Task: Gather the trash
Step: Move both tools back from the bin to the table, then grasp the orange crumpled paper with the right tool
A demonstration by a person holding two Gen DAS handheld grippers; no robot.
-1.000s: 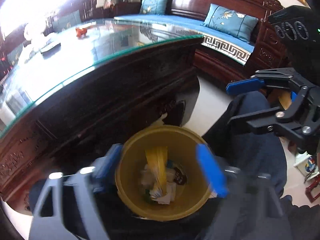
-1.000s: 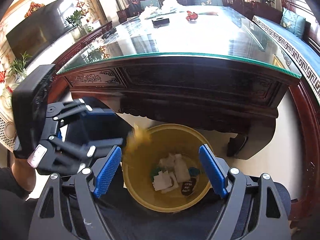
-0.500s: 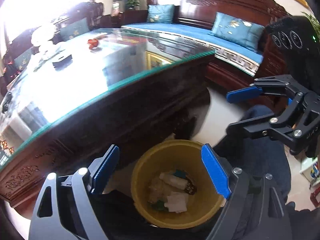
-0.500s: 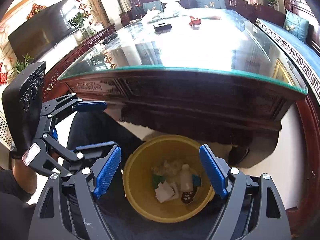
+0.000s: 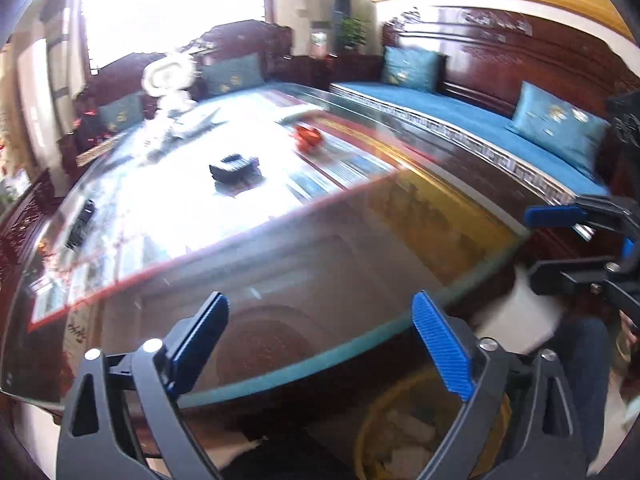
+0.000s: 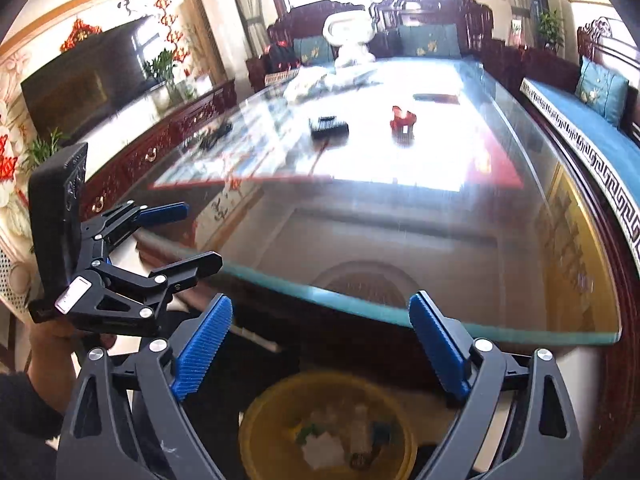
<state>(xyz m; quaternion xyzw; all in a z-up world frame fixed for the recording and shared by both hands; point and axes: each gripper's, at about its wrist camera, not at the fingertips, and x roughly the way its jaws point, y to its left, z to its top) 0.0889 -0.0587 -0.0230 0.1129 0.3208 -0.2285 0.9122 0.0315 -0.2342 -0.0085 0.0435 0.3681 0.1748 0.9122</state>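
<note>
A yellow trash bin [image 6: 326, 428] with paper scraps and a small bottle stands on the floor below the table's near edge; it also shows in the left wrist view [image 5: 404, 436]. A red crumpled wrapper [image 6: 403, 119] lies far out on the glass table top [image 6: 400, 216], also seen in the left wrist view [image 5: 308, 136]. My left gripper [image 5: 320, 344] is open and empty, raised above the table edge; it also shows in the right wrist view [image 6: 184, 232]. My right gripper [image 6: 320, 348] is open and empty above the bin; it also shows in the left wrist view [image 5: 548, 240].
A black box [image 6: 329, 127] and a dark remote [image 5: 80, 222] lie on the glass. White bags and a white fan [image 6: 348, 40] stand at the far end. A blue-cushioned wooden bench [image 5: 480, 128] runs along the right. A TV cabinet [image 6: 132, 156] is on the left.
Both grippers have lifted and tilted up from over the bin toward the table top. The bin has dropped to the bottom of both views. Both stay open and empty.
</note>
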